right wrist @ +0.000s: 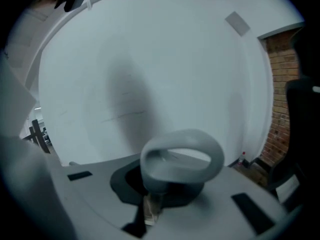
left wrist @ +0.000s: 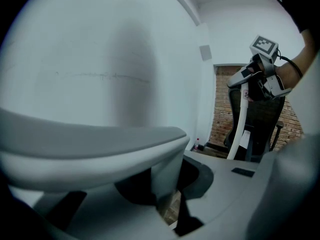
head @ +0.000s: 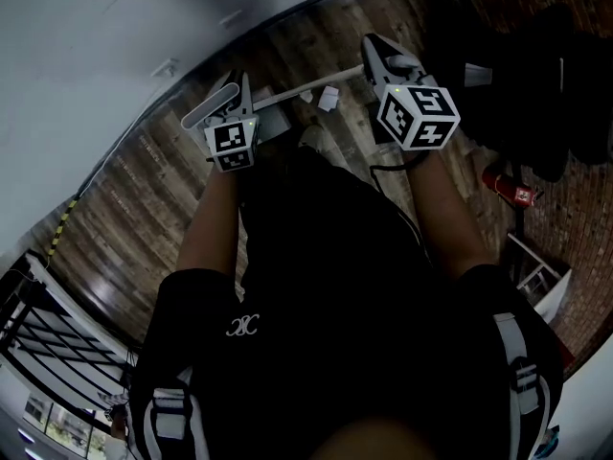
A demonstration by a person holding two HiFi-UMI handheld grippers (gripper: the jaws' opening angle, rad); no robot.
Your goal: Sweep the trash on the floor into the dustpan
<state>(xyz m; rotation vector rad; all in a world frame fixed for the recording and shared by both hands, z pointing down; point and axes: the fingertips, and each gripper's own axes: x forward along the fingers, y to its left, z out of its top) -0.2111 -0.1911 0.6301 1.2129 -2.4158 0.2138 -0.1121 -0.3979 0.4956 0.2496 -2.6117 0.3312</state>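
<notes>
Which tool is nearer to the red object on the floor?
Right. The right tool, shut on a looped handle, sits just up-left of the red object in the head view; the left tool, shut on a flat grey handle, is far to its left.

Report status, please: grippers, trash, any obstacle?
Left hand-held gripper shut on grey handle. Right hand-held gripper shut on loop handle. White scrap on floor, unswept. No obstacle seen.
</notes>
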